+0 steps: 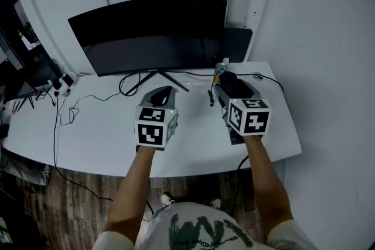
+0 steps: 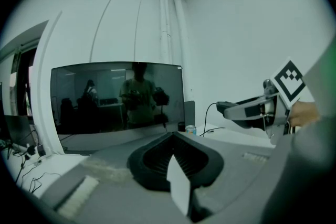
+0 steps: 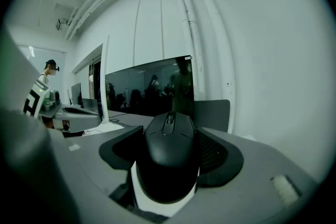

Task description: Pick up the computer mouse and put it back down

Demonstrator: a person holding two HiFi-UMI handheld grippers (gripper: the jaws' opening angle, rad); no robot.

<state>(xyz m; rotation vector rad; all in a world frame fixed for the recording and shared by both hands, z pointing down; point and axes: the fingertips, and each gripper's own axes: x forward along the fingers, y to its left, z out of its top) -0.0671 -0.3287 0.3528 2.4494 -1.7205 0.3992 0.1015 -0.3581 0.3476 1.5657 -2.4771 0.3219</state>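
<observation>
- Over the right side of the white desk (image 1: 99, 132), the right gripper (image 1: 219, 76) is held up off the surface, its marker cube toward the person.
- Its jaws stand wide apart and are closed on the computer mouse (image 3: 170, 160), one black ribbed pad pressing each flank.
- That black mouse sits lengthwise between the jaws, scroll wheel on top and its front end pointing away toward the far wall.
- From the head view the mouse shows as a dark lump on top of the right gripper, above the far right part of the desk.
- To the left, the left gripper (image 2: 173, 136) hovers over the middle of the desk, level with the other and well apart from it.
- Its jaws are together, the pads meeting at a point at their far end, with nothing between them.
- A wide curved monitor (image 1: 149, 32) stands at the far edge of the desk, screen dark and mirroring the room.
- Behind the monitor's right end is a dark panel (image 1: 237, 44).
- A small can (image 2: 190, 129) stands on the desk near the monitor's right end, on the far side of the grippers.
- Black cables (image 1: 67, 108) trail across the left part of the desk and over its near edge.
- Both of the person's bare forearms reach in from the near side.
</observation>
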